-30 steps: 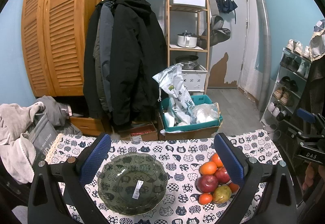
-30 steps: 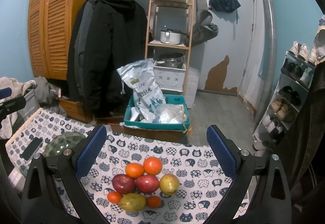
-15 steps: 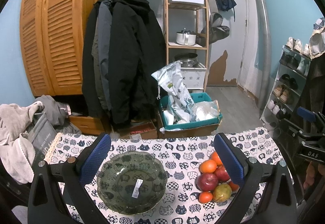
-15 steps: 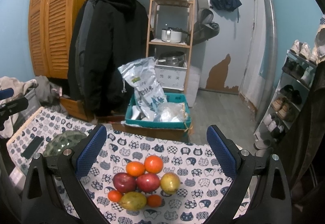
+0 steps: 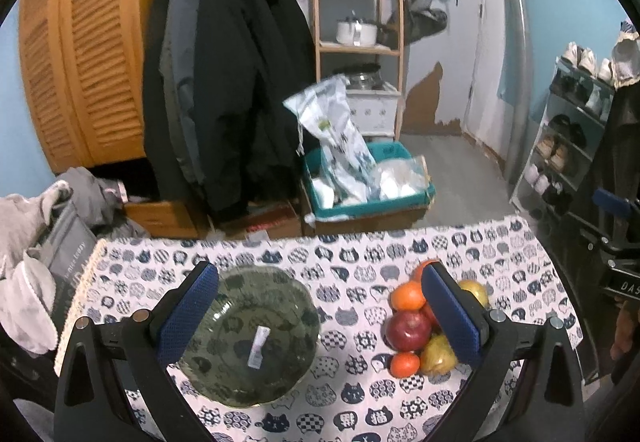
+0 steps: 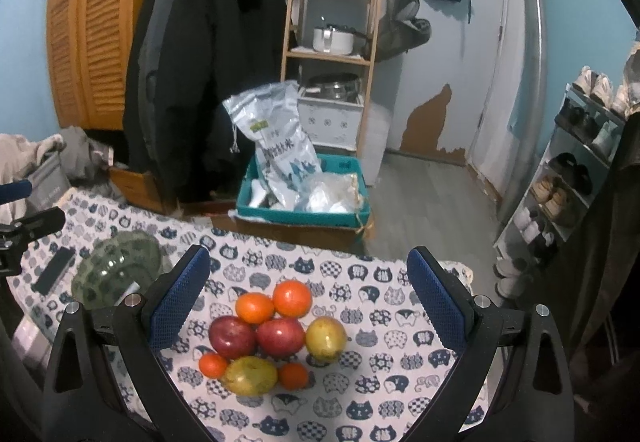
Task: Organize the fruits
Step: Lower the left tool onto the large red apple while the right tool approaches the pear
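Now, left gripper [image 5: 320,316]: jaws spread wide, nothing between the blue pads, hovering over the table [image 5: 360,258] with its cat-face print cloth. Below it, at 6 o'clock in the left wrist view, sits a green glass bowl [image 5: 248,338], a small white sticker [image 5: 256,346] lying inside; print on the sticker too small to read.

Right gripper [image 6: 308,306]: jaws likewise wide apart, holding nothing, poised above the fruit cluster. Fruit lies on the cloth at 6 o'clock in the right wrist view, pieces touching one another: two oranges [image 6: 274,302] at the far side, two red apples [image 6: 256,336] just behind them, a yellow round fruit [image 6: 326,338] at the 3 o'clock end, a yellow-green mango [image 6: 250,376] nearest the camera, flanked by two small tangerines [image 6: 213,365]. No fruit is in the bowl. From the right wrist, the bowl shows at 9 o'clock, well apart from the cluster, with a dark phone [image 6: 54,269] beside it.

Writing: right gripper body, seen at 3 o'clock in the left wrist view, carries white letters "DAS", the rest cut off. A grey bag [image 5: 66,262] at 9 o'clock reads "nice today". The rice sack [image 6: 278,145] in the teal crate [image 6: 296,215] beyond the table bears large Chinese characters and a green-yellow label; I cannot make them out reliably.
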`<state>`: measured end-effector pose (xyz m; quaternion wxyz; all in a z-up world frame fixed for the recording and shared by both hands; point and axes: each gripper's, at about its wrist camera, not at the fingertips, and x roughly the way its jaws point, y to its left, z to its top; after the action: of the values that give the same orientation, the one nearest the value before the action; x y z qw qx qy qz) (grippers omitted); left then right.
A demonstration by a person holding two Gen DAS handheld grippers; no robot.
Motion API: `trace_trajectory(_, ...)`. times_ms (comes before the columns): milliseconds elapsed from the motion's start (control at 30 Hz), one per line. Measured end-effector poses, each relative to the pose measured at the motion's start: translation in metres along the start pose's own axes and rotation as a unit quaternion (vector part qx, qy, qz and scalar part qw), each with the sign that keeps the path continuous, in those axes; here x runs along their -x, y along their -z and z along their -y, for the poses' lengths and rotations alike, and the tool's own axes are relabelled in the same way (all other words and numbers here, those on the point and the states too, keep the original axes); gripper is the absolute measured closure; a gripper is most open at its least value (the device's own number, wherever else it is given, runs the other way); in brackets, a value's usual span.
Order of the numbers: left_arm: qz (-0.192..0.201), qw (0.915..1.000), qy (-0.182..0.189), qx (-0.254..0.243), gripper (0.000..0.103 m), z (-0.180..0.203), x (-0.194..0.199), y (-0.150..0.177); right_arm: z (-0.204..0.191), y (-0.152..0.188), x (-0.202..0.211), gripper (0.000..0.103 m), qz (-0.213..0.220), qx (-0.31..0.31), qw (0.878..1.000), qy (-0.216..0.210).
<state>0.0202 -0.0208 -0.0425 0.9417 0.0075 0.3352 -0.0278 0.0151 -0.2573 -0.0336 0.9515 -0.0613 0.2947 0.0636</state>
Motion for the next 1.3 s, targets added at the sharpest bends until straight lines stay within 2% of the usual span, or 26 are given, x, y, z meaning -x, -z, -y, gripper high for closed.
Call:
trace_trajectory(233,-0.056,0.9984,0.010,-0.003,0.001,0.011,-0.036,0.012,0.005,0.017,-0.021,0.006,-0.040,-0.001,0.999,0.005)
trace_trajectory(500,-0.096,0.9951,0.016,-0.019,0.001,0.026,-0.066,0.027,0.011,0.039,-0.048,0.006,-0.094,-0.007,0.996,0.007)
trace_trajectory(900,-0.167,0.9848,0.027,-0.038,0.001,0.049,-0.115,0.052,0.026,0.066,-0.080,0.006,-0.161,-0.034,0.986,0.007)
trace_trajectory(1067,-0.204,0.9776,0.035,-0.038,0.001,0.057,-0.140,0.064,0.032,0.084,-0.100,0.006,-0.196,-0.042,0.980,0.008)
trace_trajectory(1300,-0.236,0.9700,0.039,-0.045,0.001,0.069,-0.166,0.078,0.036,0.102,-0.121,0.006,-0.229,-0.045,0.972,0.012)
